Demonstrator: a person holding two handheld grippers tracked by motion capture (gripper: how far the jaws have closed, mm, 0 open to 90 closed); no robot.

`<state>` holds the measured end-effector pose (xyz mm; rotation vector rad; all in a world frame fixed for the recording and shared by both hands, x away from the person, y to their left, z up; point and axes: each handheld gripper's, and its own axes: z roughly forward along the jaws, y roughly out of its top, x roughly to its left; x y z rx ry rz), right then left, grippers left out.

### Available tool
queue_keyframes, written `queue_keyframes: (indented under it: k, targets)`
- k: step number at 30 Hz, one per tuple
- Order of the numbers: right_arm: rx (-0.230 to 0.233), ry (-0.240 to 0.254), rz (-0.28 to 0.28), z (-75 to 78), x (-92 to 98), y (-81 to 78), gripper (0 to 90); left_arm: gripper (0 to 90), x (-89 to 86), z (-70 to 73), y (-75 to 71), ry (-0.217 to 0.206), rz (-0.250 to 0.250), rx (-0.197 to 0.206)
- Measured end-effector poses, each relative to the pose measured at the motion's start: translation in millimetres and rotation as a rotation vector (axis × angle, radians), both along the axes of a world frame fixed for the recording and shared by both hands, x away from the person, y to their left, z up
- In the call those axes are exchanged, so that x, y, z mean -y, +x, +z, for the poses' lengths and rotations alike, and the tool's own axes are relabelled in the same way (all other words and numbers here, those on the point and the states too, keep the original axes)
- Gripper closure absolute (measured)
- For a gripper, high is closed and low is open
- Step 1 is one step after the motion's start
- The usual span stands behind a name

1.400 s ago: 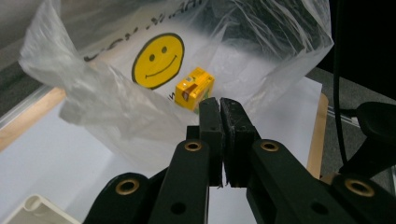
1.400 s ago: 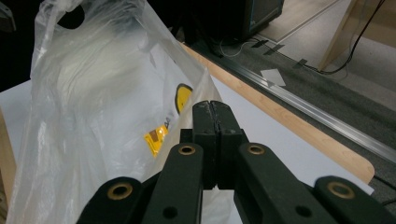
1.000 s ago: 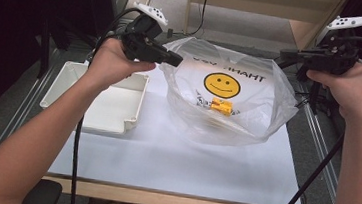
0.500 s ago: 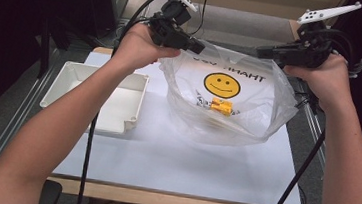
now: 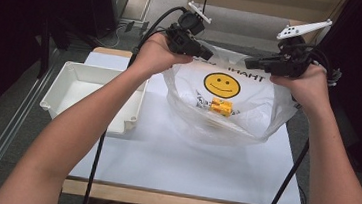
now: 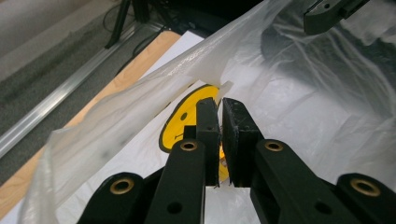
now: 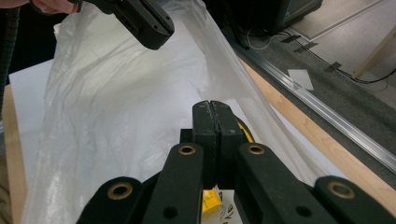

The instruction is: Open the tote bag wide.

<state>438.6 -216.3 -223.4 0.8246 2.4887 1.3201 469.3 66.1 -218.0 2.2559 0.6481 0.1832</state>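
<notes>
Clear plastic makes up the bag (image 5: 228,111), which stands open on the white worktop (image 5: 173,161) with its mouth held up by both grippers. A yellow smiley face (image 5: 222,84) is printed on the bag's far wall, with dark lettering above it that reads upside down in the high view. Inside the bag, low and just below the smiley face, lies a small yellow-orange box (image 5: 221,106); a corner of it also shows under the jaws in the right gripper view (image 7: 210,200).

At the bag's far left rim sits the left gripper (image 5: 205,52), gripped by the person's left hand (image 5: 156,54). In the left gripper view its jaws stand narrow, a thin slit between them, and a slip of the bag's film (image 6: 219,91) sits at their tips; the jaws have just been opening a little, and I cannot tell whether the pads press on the film. At the bag's far right rim is the right gripper (image 5: 251,63), in the right hand (image 5: 306,86). Its jaws are pressed together in the right gripper view, and whether film is caught between them I cannot tell.

Left of the bag, on the worktop's left edge, stands a white tray (image 5: 63,103), well apart from the bag's rim.
</notes>
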Motion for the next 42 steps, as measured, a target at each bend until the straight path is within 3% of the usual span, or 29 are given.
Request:
queue_keyframes:
  k: [12,25,36,42]
  targets:
    - [-0.016,-0.021,-0.048,-25.7,1.8,7.4,90.0,84.7,6.1,-26.8,7.0,0.02,0.035,-0.009]
    - [-0.019,0.007,-0.111,-50.0,11.8,12.3,90.0,84.6,0.1,-54.8,16.0,-0.007,0.091,-0.029]
    - [-0.025,0.021,-0.121,-67.2,14.0,14.5,89.8,84.5,-3.0,-79.4,20.7,-0.008,0.131,-0.049]
    - [-0.041,0.025,-0.142,-77.7,14.8,17.3,89.9,84.2,-2.2,-85.5,23.1,0.005,0.135,-0.047]
